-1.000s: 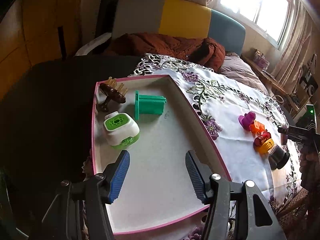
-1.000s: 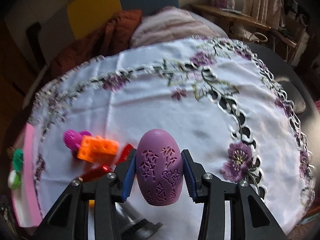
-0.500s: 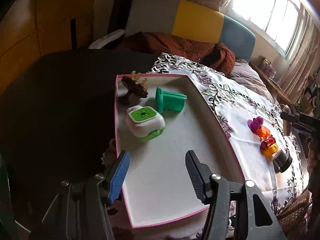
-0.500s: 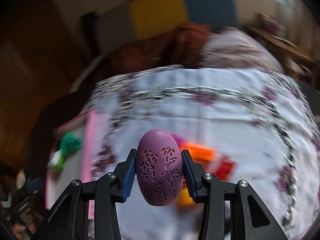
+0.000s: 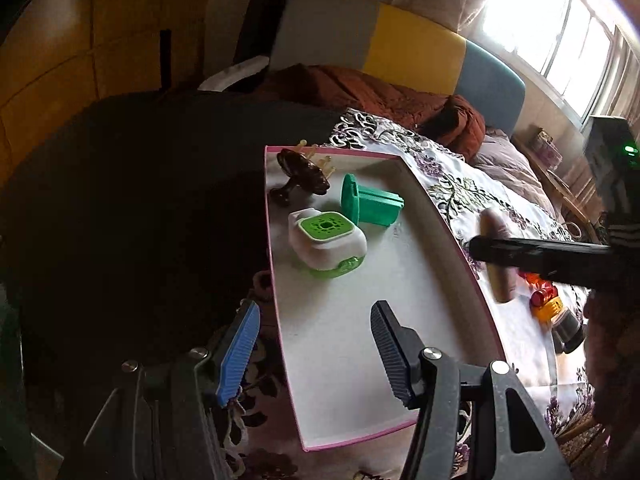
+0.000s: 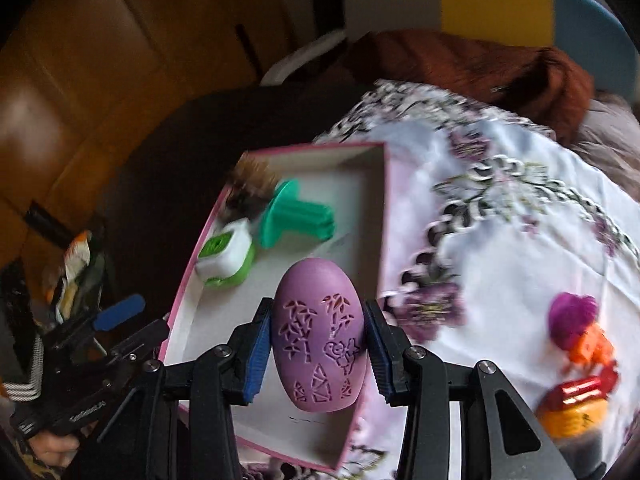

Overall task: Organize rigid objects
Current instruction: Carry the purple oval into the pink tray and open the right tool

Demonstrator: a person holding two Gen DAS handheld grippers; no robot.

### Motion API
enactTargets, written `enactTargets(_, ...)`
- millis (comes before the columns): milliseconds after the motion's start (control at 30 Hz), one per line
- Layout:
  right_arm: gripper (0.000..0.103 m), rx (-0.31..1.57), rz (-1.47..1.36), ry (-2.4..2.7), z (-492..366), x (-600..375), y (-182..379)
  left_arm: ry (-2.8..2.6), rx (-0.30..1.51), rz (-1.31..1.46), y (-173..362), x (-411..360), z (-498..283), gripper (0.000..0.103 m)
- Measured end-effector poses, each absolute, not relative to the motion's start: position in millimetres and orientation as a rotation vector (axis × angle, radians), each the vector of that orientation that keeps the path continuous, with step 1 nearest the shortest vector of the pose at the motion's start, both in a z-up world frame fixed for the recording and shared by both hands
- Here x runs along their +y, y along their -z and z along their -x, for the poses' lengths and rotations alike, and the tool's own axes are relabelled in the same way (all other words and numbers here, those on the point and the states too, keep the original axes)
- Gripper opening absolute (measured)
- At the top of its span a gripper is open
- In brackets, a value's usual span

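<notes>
My right gripper (image 6: 318, 344) is shut on a purple egg-shaped case (image 6: 319, 336) and holds it over the right rim of the pink-edged white tray (image 6: 386, 216). It shows blurred in the left wrist view (image 5: 496, 256). My left gripper (image 5: 312, 352) is open and empty over the tray's (image 5: 276, 320) near left edge. In the tray lie a white and green box (image 5: 327, 244), a green plastic piece (image 5: 370, 200) and a dark brown comb-like object (image 5: 306, 176).
On the floral tablecloth (image 6: 520, 208) right of the tray lie a magenta toy (image 6: 572, 316), an orange brick (image 6: 594, 348), a red piece (image 6: 584, 390) and a yellow piece (image 6: 572, 416). A dark tabletop lies left of the tray; a brown blanket and sofa stand behind.
My right gripper has swung left with the purple case, from over the tablecloth to the tray's right rim. My left gripper has shifted toward the tray's left edge.
</notes>
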State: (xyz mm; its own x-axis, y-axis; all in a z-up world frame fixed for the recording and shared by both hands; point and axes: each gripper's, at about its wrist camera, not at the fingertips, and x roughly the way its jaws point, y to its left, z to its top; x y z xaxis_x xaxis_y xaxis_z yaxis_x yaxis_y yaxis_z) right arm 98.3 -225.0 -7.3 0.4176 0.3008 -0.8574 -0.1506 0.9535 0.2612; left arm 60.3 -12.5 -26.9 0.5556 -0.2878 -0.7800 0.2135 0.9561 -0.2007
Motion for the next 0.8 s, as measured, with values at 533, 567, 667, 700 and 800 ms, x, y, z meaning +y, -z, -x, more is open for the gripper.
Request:
enactTargets(533,0.063,1.131,-0.036,-0.117,-146.7,-185.3,59.7,0.257,0.939,0.096,32.3,1.6,-59.1,0.059)
enactTargets(567,0.067,1.118,-0.037,-0.126,-144.0,-185.0,57.2,0.253,0.94,0.095,32.7,2.0,-59.0,0.059)
enactTargets(667,0.069,1.083,-0.021,-0.128,-138.7,-184.1,50.0,0.249,0.942,0.098,33.0,2.1,-58.2,0.059)
enactTargets(700,0.07,1.068,-0.024,-0.13,-135.3,-185.0,46.0,0.249,0.941,0.096,32.8,1.5,-58.1,0.059)
enactTargets(800,0.076,1.032,-0.041,-0.133,-126.8,-188.7,36.4,0.255,0.936,0.09,30.5,-1.9,-56.5,0.059)
